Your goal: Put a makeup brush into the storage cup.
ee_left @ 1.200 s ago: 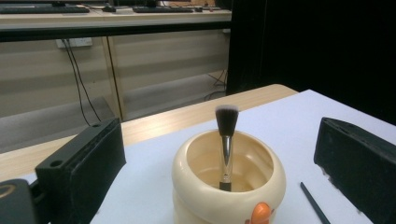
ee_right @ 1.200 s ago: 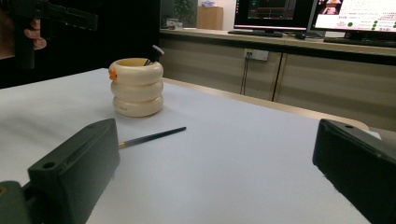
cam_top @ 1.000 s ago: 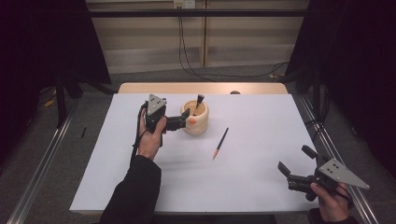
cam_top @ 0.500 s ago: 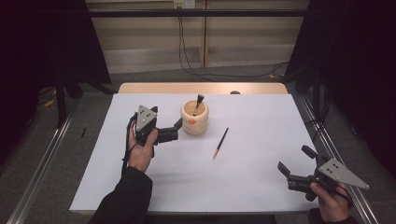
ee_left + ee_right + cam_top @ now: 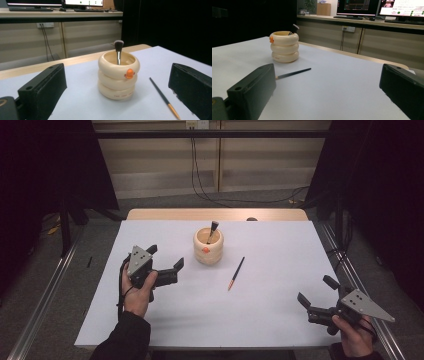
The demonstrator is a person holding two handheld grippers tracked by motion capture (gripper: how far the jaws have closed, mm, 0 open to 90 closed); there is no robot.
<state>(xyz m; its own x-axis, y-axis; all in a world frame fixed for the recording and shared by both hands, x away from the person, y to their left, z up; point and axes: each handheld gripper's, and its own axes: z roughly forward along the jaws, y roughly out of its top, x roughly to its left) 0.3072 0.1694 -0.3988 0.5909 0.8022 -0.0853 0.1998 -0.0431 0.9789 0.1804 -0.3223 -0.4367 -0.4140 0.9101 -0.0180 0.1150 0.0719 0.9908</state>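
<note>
The thin brush [image 5: 236, 273] with the orange tip lies flat on the white surface [image 5: 280, 320], just right of the cream ringed holder [image 5: 208, 246], which already has a makeup brush [image 5: 213, 230] standing in it. Left tongs [image 5: 167, 266] hover spread apart and empty, a bit left of the holder. Right tongs [image 5: 315, 295] sit near the front right edge, also spread and empty. I'd say come in low across the handle's middle, pinch square, then tip it upright before dropping it in.

Left gripper [image 5: 165, 260] back from holder [image 5: 208, 246].
</note>
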